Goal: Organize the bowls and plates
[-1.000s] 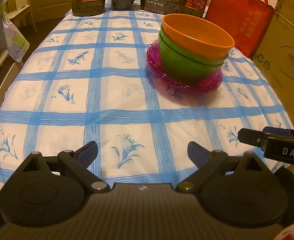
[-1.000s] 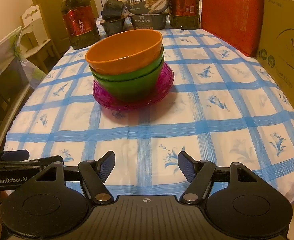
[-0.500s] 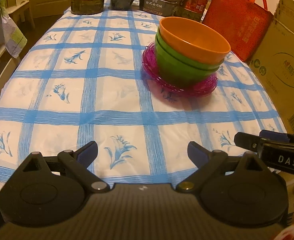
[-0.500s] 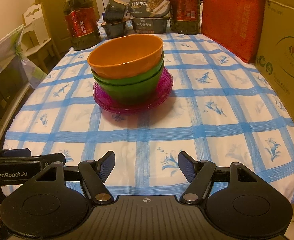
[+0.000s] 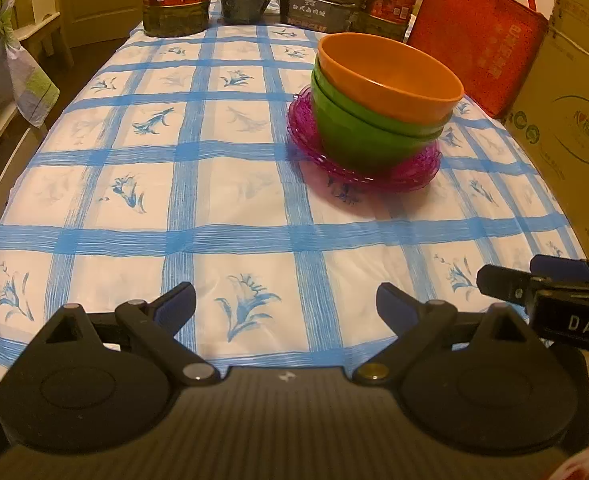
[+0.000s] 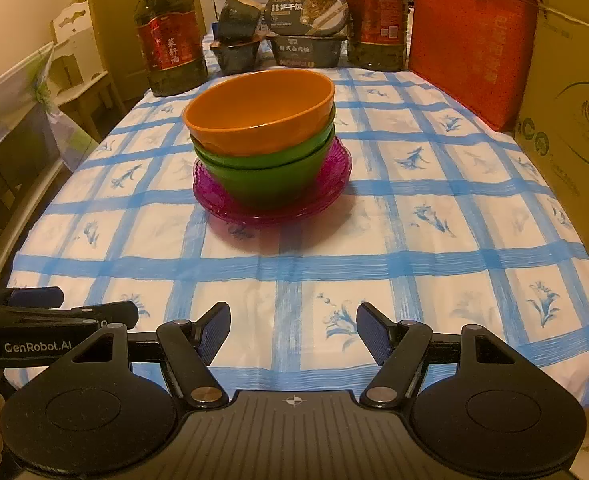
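In the left wrist view, the left gripper (image 5: 286, 300) hangs over the near edge of the tabletop (image 5: 94, 184), its fingers spread apart with nothing between them. Well beyond it stands the stack: an orange bowl (image 5: 390, 76) nested in green bowls (image 5: 366, 136), all resting on magenta plates (image 5: 334, 164). Part of the right gripper (image 5: 534, 292) shows to the near right of the stack. In the right wrist view, the right gripper (image 6: 293, 332) is likewise released and empty, well short of the stack, which sits centred ahead, with oil bottles (image 6: 168, 44) and food boxes (image 6: 306, 28) behind it. Judging by this, the bowls and plates already look gathered; little or nothing seems left to sort.
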### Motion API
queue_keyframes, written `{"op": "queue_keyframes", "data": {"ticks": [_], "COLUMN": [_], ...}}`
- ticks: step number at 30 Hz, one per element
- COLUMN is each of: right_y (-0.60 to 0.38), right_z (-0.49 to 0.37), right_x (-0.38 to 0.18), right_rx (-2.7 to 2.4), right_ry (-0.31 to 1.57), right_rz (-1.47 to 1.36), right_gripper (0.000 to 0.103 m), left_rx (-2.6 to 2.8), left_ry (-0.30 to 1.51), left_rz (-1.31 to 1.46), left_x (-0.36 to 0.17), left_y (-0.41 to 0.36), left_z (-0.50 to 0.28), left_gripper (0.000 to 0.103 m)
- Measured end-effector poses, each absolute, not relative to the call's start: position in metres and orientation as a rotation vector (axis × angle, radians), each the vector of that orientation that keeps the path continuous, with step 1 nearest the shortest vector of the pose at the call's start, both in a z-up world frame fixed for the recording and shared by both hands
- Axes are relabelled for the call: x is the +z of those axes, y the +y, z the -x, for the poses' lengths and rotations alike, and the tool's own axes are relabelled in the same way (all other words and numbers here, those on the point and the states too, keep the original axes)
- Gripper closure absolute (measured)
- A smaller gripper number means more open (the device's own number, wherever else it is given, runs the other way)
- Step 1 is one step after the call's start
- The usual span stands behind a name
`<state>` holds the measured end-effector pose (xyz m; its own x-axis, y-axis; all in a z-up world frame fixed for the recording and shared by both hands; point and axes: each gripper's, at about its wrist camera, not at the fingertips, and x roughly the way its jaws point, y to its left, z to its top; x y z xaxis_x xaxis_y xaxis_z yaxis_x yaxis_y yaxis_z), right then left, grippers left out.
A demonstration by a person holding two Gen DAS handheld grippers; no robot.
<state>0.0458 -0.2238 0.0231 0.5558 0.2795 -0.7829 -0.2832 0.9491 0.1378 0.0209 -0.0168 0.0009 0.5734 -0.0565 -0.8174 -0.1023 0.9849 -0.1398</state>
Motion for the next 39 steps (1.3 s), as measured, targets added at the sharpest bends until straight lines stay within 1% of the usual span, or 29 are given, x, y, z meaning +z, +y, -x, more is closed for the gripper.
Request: {"op": "queue_keyframes", "data": {"ticks": [39], "right_y": [-0.2256], "right_z": [-0.0466], "right_x": [0.0193], "right_rx": [0.328], "right_ry": [0.935], "right_rz": [0.008], "right_gripper": [0.033], "left_rx": [0.033], "left_ry": [0.959], "left_rz": [0.166], "left_x": [-0.0004], "left_y": [-0.0186], "left_z": [-0.019], "left_gripper": [0.005]}}
